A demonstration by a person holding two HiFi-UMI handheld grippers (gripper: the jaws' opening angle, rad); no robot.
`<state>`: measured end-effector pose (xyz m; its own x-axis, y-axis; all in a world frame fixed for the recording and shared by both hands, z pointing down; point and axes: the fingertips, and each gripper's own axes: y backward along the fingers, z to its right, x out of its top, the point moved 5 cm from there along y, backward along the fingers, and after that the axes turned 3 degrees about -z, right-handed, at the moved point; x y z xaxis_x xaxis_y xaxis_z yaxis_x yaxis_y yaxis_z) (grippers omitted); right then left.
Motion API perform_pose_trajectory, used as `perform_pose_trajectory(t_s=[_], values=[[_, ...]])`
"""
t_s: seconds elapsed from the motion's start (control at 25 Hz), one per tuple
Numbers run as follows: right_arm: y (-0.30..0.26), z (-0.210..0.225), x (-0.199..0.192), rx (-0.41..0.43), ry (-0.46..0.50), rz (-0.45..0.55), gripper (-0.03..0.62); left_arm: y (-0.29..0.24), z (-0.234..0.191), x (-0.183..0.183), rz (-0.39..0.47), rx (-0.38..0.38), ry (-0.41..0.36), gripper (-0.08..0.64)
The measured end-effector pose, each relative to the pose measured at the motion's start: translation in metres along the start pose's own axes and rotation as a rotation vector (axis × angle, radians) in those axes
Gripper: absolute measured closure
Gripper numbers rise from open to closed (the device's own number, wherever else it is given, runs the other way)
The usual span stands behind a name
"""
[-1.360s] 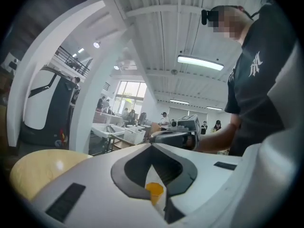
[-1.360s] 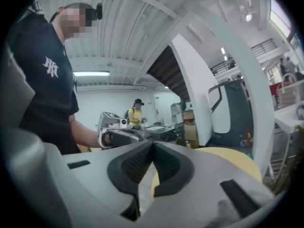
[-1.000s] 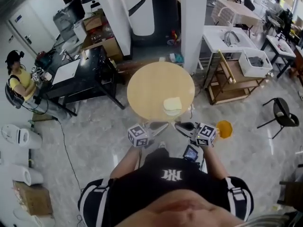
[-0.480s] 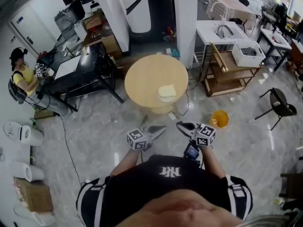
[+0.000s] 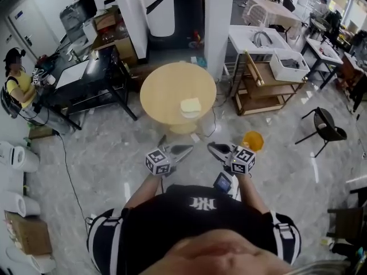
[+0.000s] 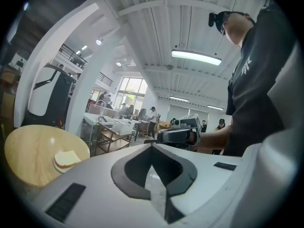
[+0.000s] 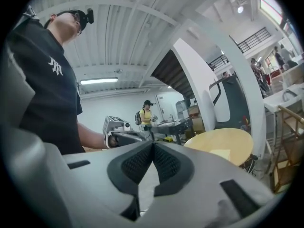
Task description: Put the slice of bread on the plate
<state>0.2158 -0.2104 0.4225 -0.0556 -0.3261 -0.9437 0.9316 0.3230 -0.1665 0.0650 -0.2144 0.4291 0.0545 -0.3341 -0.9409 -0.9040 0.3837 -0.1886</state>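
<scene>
Both tools are pressed together with nothing between their jaws. The left gripper [image 6: 153, 147] shows its dark pads meeting at a point in its own view, and the right gripper [image 7: 153, 144] shows its ribbed pads meeting the same way.

In the head view the left gripper [image 5: 187, 149] and right gripper [image 5: 213, 148] sit low in the centre of the frame, tips turned toward each other. Bare floor [image 5: 114, 153] separates them from the round wooden table [image 5: 166, 87] above. Only this view shows that gap.

The slice of bread [image 5: 191, 104] lies on a white plate [image 5: 191, 114] at the lower right of the tabletop, well apart from both grippers and above them in the frame.

The left gripper view puts the slice at lower left and shows the plate's rim peeking out beneath it. The right gripper view shows only a pale patch on the table, at right of centre.

Each gripper view catches the opposite gripper ahead.
</scene>
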Motion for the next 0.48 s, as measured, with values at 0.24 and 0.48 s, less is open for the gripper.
perform_pose_trajectory(t_s=[0.24,0.48], values=[[0.022,0.005,-0.008,-0.049,-0.015,0.0,0.594,-0.001,-0.001,0.012,0.046,0.017,-0.001,0.548],[0.04,0.007,-0.01,-0.088,-0.015,0.021,0.594,-0.019,0.012,0.025,0.043,-0.044,-0.065,0.548]])
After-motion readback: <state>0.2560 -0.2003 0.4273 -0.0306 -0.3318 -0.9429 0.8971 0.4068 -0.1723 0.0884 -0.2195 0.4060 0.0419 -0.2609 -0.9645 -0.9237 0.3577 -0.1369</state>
